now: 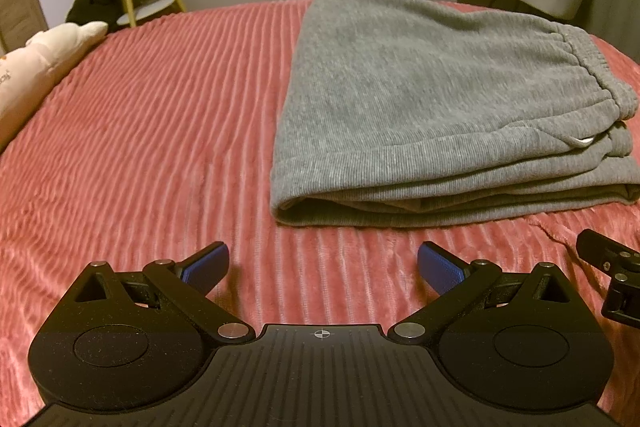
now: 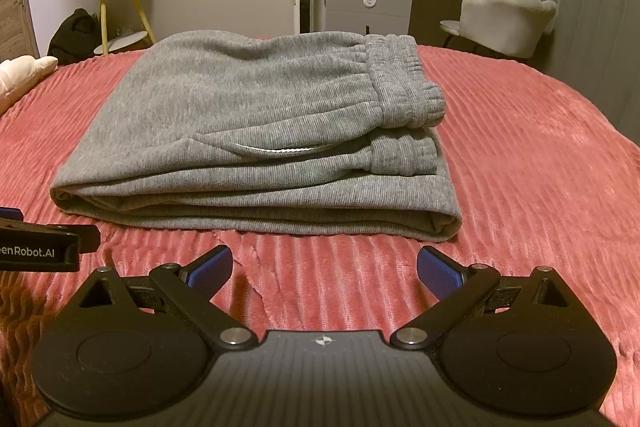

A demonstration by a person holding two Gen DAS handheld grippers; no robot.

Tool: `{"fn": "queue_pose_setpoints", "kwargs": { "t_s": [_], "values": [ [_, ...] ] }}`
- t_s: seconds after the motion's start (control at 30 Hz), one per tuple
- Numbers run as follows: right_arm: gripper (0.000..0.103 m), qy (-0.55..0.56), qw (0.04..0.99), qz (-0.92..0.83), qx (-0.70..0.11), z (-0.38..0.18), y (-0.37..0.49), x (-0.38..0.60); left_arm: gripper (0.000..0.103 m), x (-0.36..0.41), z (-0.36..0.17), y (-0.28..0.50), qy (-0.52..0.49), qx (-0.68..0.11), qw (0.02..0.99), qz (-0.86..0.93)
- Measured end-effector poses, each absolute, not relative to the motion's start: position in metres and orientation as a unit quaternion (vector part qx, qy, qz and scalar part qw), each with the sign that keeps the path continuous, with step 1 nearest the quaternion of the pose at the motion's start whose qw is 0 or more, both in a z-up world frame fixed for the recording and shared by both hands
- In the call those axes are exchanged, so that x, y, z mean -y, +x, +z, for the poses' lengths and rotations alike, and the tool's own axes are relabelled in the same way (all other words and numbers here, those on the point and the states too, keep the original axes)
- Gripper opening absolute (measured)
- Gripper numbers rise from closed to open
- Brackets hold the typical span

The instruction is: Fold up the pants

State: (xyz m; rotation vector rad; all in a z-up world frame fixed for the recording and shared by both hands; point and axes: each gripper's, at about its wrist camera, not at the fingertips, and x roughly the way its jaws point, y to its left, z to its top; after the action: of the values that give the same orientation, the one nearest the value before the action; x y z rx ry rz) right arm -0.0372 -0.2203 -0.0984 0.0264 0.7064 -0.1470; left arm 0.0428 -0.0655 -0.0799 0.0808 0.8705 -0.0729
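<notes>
grey pants (image 2: 248, 131) lay folded in a compact stack on pink bedspread (image 2: 540, 187); folding looked finished. left gripper (image 1: 322, 269) and right gripper (image 2: 324, 273) both wide, empty, just short of it.

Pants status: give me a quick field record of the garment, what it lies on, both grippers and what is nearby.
garment: grey pants, folded into a stacked bundle
waistband: elastic waistband on top, at the bundle's right end
surface: pink ribbed bedspread, pants lying flat on it
left gripper: jaws open, empty, short of the near edge of the pants
right gripper: jaws open, empty, also short of the near edge
contact: neither gripper touches the fabric
nearby: white pillow on the left of the bed
</notes>
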Motion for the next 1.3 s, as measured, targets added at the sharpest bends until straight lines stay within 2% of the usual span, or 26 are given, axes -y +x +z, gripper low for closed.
{"fn": "queue_pose_setpoints", "kwargs": {
  "t_s": [1.3],
  "values": [
    [0.099,0.006,0.936,-0.074,-0.344,-0.0988,-0.0376,0.2196,0.103,0.0673,-0.0803,0.0420,0.045,-0.422,0.905,-0.032]
  ]
}}
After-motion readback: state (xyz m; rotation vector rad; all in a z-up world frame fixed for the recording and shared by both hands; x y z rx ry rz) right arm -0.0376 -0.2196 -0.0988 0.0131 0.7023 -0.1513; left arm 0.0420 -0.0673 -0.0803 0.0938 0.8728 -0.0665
